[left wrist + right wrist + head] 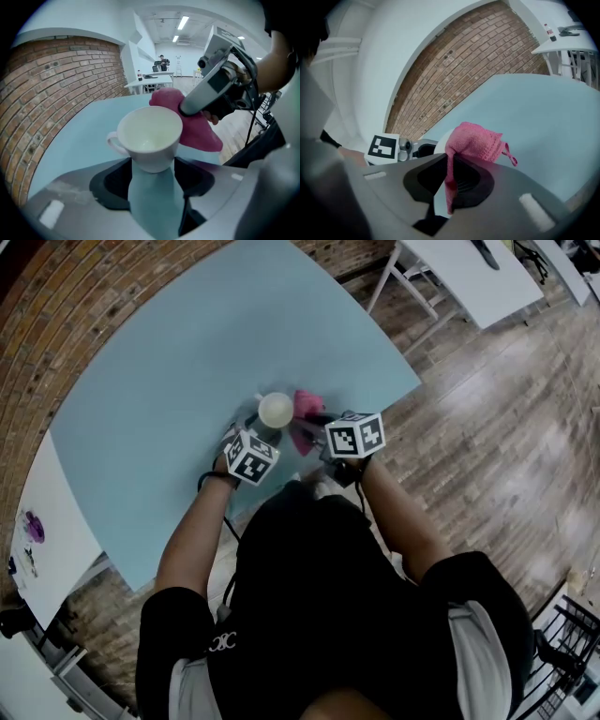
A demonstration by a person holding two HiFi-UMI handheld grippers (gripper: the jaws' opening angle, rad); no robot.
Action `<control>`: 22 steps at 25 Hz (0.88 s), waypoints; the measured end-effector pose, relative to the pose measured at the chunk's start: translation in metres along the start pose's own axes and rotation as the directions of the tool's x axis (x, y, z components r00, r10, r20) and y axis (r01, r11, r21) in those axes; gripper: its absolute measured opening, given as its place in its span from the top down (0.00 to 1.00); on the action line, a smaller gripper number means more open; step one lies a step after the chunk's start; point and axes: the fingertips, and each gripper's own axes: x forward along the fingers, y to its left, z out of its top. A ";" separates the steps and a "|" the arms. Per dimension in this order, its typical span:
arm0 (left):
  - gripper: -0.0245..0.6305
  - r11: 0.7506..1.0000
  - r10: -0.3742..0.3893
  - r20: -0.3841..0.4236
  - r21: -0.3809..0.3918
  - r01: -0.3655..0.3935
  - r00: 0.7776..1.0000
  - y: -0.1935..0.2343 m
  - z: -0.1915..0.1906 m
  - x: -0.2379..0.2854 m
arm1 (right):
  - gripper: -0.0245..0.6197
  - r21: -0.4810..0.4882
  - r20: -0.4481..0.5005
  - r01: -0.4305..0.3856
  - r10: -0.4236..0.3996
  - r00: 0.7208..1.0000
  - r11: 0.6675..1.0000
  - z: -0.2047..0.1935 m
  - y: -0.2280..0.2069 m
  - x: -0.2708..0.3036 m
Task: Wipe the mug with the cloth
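1. A brick wall (pixel 56 324) curves along the left edge of the head view, and beside it runs the pale blue surface (pixel 187 362).
2. The left tongs (pixel 262 426) reach in over the near edge of the surface, pointing steeply down. In the left gripper view their jaws stand partly open, one against each side of the mug's lower body, with bare blue surface visible between them below it.
3. The mug (pixel 150 138) is white and upright, with its mouth facing up and nothing inside it. In the left gripper view its handle points left. In the head view it sits just ahead of the two marker cubes.
4. The cloth (pixel 197 131) is pink and bunched. It lies against the right side of the mug, at the rim.
5. The right tongs (pixel 450 161) come in from the right, close beside the left pair. Their jaws are nearly together and pinch the cloth, so the bunch swells past the tips and a thin tail hangs down between the jaws.
6. Wooden floor (pixel 506 427) fills the right of the head view.
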 end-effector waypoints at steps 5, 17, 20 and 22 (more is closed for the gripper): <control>0.53 1.000 0.020 0.000 -0.023 -0.020 1.000 0.000 0.000 -0.001 | 0.90 0.015 0.010 -0.016 0.016 1.000 1.000 -0.004 0.004 0.001; 0.59 0.998 0.047 0.002 -0.039 -0.047 0.999 -0.002 -0.009 -0.007 | 0.90 0.114 -0.002 0.074 -0.074 0.997 0.991 -0.016 -0.028 0.023; 0.61 0.998 0.045 0.015 -0.035 -0.044 0.999 -0.008 -0.006 -0.008 | 0.90 0.116 0.033 0.051 -0.056 0.998 0.992 -0.008 -0.020 0.015; 0.62 0.999 0.036 0.024 -0.036 -0.035 0.999 -0.012 -0.005 -0.007 | 0.90 0.091 0.048 0.021 -0.025 0.999 0.996 -0.006 -0.010 0.010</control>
